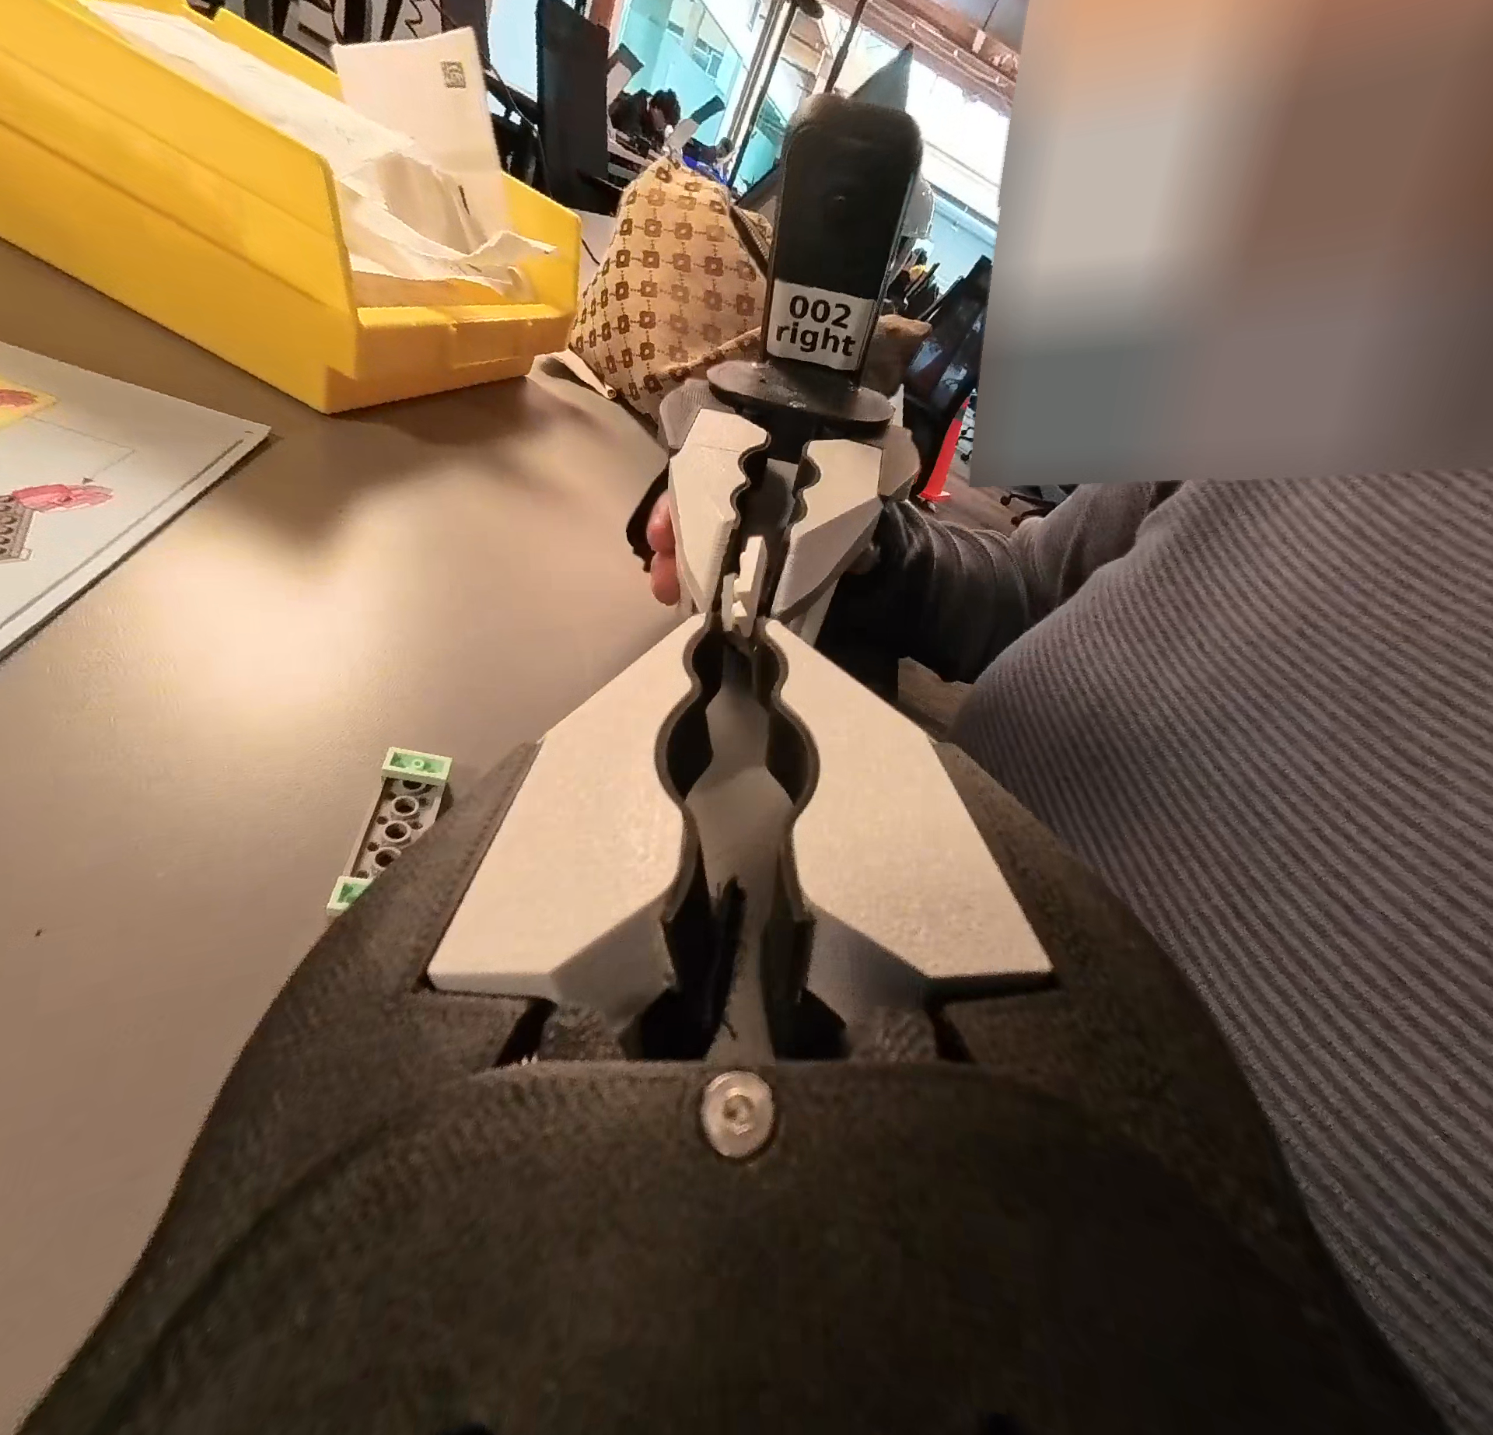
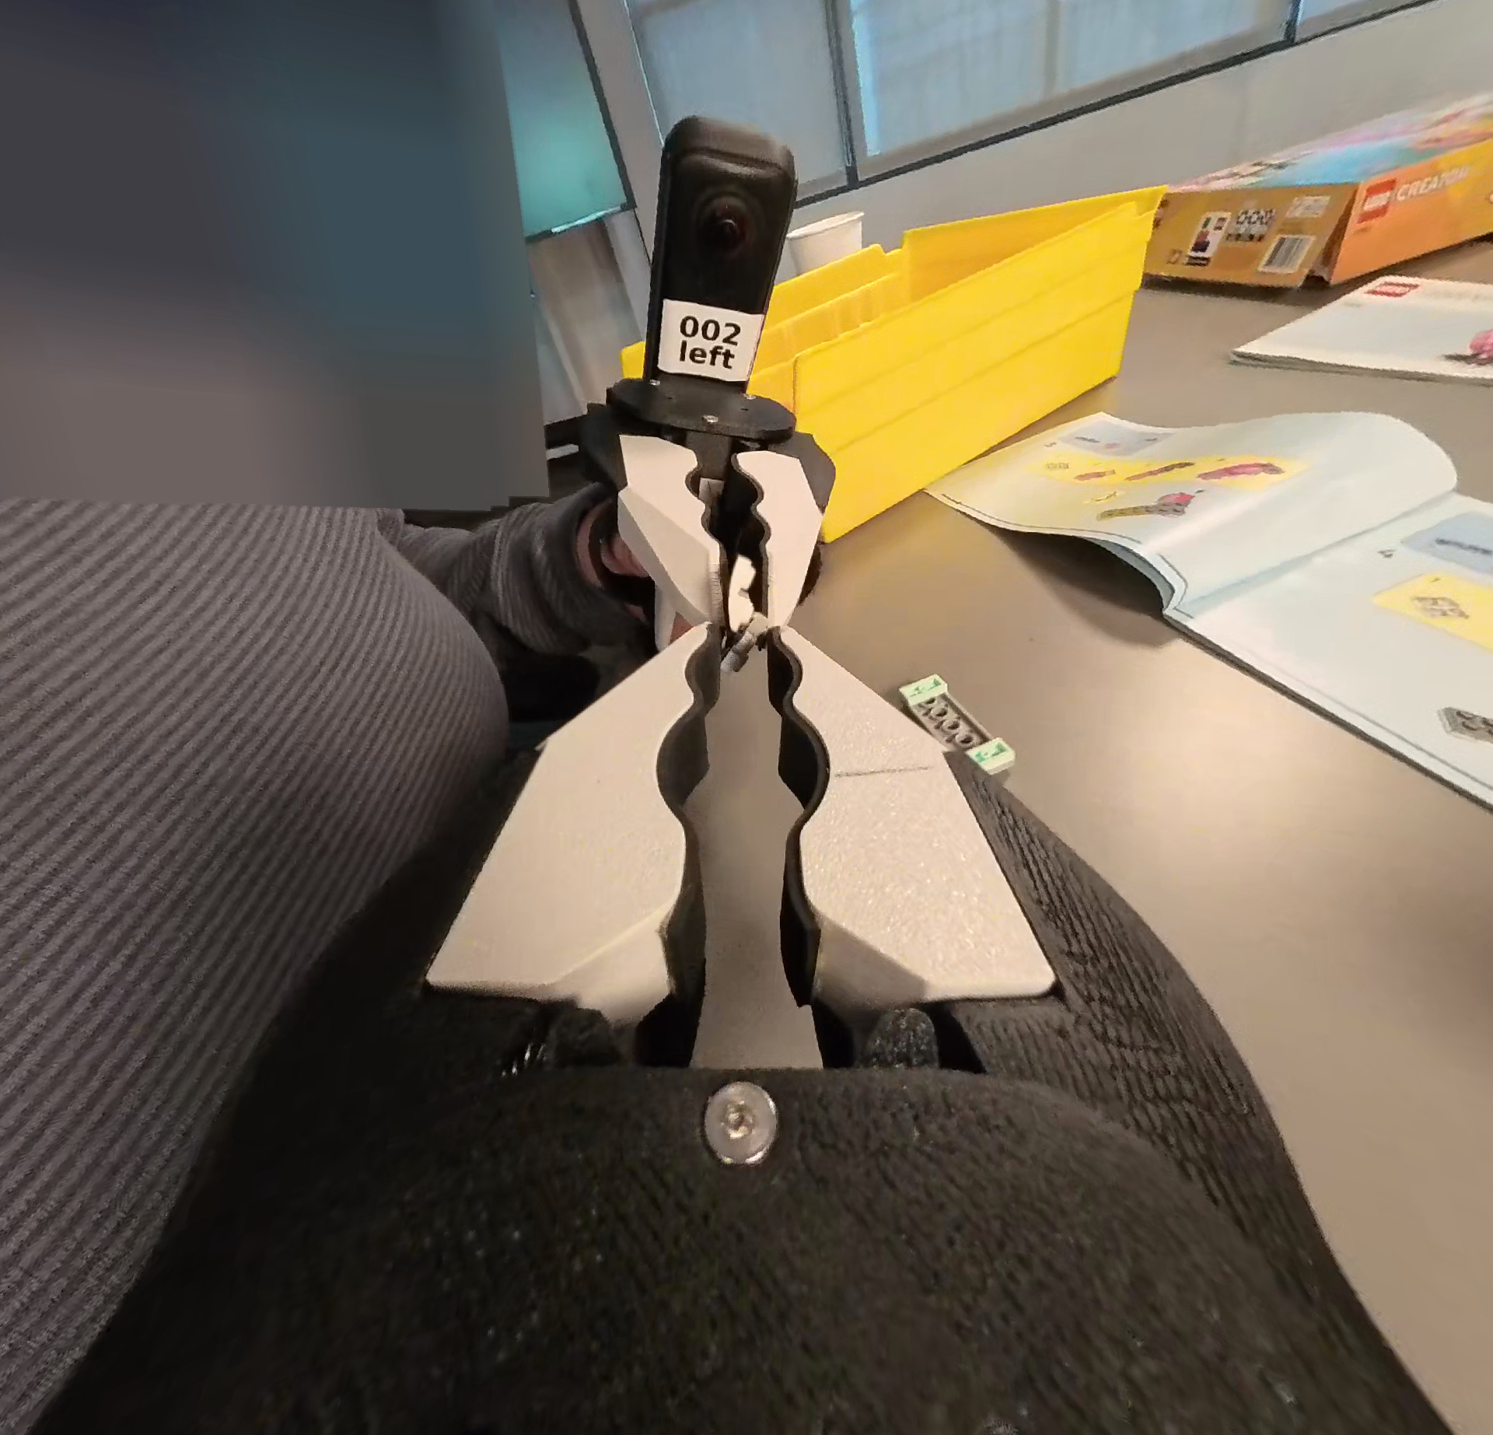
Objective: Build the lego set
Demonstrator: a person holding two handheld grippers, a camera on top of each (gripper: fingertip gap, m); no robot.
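- Left wrist view: the left gripper (image 1: 739, 628) and the right gripper (image 1: 737, 600) meet tip to tip above the brown table (image 1: 323, 588). The right gripper pinches a small white brick piece (image 1: 747, 580). The left gripper's tips are nearly pressed together, but what they hold cannot be told here. A grey brick plate with green ends (image 1: 392, 826) lies on the table just beside the left gripper. A yellow bin (image 1: 242, 249) full of papers sits farther back.
- Right wrist view: the right gripper (image 2: 739, 637) pinches a small grey peg (image 2: 739, 653). The left gripper (image 2: 739, 600) pinches a white brick piece (image 2: 739, 588) that touches the peg. The grey plate (image 2: 957, 721) lies just beside the right gripper. An open booklet (image 2: 1212, 523) lies behind it.
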